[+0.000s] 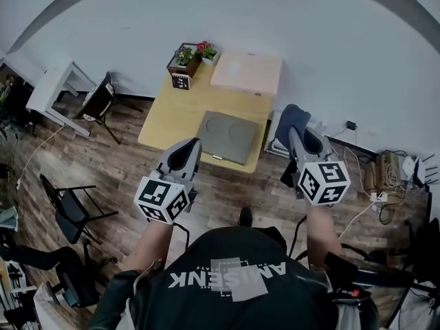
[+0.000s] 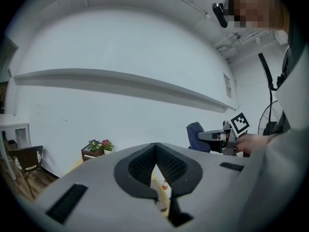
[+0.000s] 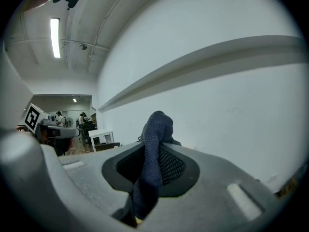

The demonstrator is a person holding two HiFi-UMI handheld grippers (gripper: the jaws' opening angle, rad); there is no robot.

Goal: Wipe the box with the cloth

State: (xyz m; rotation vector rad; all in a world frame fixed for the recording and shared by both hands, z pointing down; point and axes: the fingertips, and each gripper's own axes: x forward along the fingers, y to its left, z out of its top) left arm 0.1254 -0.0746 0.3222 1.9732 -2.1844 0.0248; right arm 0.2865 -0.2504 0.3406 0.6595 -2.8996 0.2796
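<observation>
In the head view, a wooden tabletop [image 1: 172,112] stands against the white wall. A grey box [image 1: 228,136] lies flat near its front edge, with two round marks on its top face. It seems to be the box of the task, though from this height I cannot be sure. Beyond the grey box, at the wall, lies a pale pink panel [image 1: 246,73]. To the left of that panel stands a flower planter [image 1: 184,60]. Both grippers are held in the air on the near side of the grey box, not touching it. The left gripper [image 1: 187,151] is just left of the box's front edge. The right gripper [image 1: 300,137] is to the right of the box, beyond the tabletop's edge, with a dark blue cloth [image 1: 294,117] at its tip.

In the left gripper view, the left gripper [image 2: 155,146] has its jaws closed tip to tip, with nothing between them. The flower planter [image 2: 96,149] shows at the left, and the right gripper [image 2: 212,135] with the cloth [image 2: 194,132] at the right.

In the right gripper view, the right gripper [image 3: 157,149] has its jaws clenched on the cloth [image 3: 153,153]. The cloth rises above the tips and hangs down between the pads.
</observation>
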